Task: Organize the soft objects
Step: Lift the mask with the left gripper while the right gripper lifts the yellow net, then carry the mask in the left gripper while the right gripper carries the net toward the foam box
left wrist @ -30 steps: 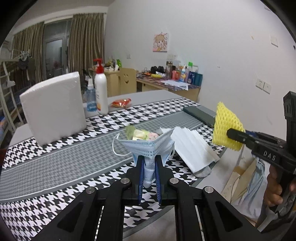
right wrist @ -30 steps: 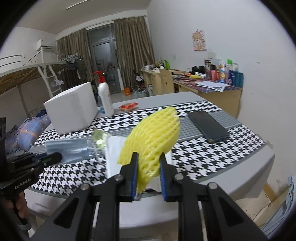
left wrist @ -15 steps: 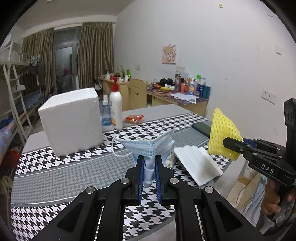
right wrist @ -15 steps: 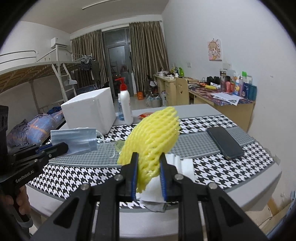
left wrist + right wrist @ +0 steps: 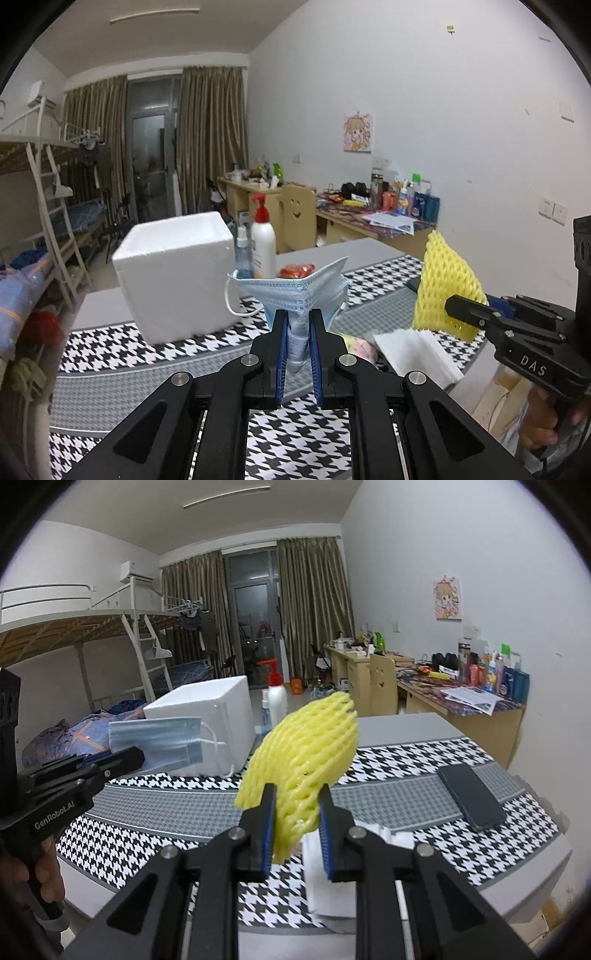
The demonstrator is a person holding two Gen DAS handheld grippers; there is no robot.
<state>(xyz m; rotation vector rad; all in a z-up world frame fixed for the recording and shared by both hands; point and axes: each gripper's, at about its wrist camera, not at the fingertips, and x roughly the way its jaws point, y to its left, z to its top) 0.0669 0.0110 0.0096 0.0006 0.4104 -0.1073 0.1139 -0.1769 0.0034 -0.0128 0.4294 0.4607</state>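
Observation:
My left gripper (image 5: pixel 297 321) is shut on a folded blue face mask (image 5: pixel 295 291) and holds it above the table. It also shows in the right wrist view (image 5: pixel 159 738) at the left. My right gripper (image 5: pixel 297 805) is shut on a yellow foam net sleeve (image 5: pixel 306 753), also held above the table; the sleeve shows in the left wrist view (image 5: pixel 443 288) at the right. A white foam box (image 5: pixel 173 273) stands open-topped on the table beyond the mask. A stack of white tissues (image 5: pixel 417 350) lies near the table's front edge.
A pump bottle (image 5: pixel 263 240) and a small spray bottle (image 5: pixel 243 254) stand behind the box. A red snack packet (image 5: pixel 295 271) lies behind the mask. A black phone (image 5: pixel 471 797) lies at the table's right. A small wrapped item (image 5: pixel 360 347) lies beside the tissues.
Both grippers have risen and tilted up with their objects still held. The foam box now looks nearer and its open top shows.

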